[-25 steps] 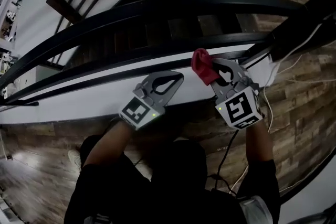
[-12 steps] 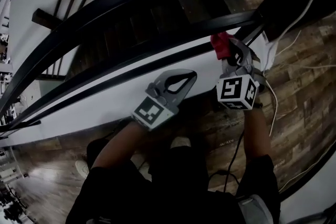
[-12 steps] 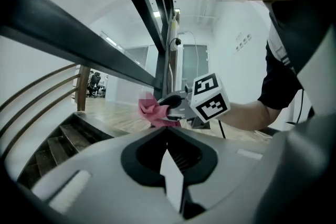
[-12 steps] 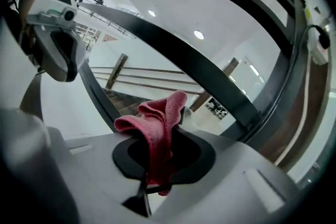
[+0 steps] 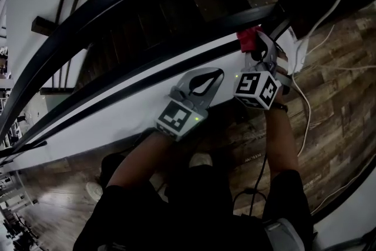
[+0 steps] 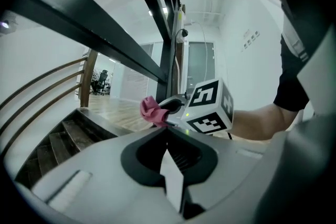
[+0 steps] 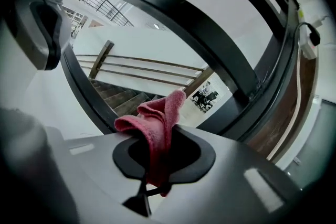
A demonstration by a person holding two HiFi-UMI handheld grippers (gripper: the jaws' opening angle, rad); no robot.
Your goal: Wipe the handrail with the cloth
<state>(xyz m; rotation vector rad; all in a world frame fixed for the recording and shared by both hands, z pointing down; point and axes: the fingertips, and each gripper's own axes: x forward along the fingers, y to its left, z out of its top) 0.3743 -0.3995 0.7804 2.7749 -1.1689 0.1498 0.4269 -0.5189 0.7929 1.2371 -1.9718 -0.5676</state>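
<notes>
A stairwell with dark stairs (image 7: 122, 102), plank floor (image 5: 335, 82) and curved black rails. The right gripper (image 5: 260, 51) is clamped on a red cloth (image 7: 157, 123), whose bunched top sits at the lower black handrail (image 5: 117, 98) beside the post (contact cannot be told). The left gripper (image 5: 207, 78) hovers just beside it over the white ledge (image 5: 117, 120), jaws pressed together with nothing between them

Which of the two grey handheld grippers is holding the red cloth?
The right gripper: its jaws pinch the red cloth; the left gripper is shut on nothing.
</notes>
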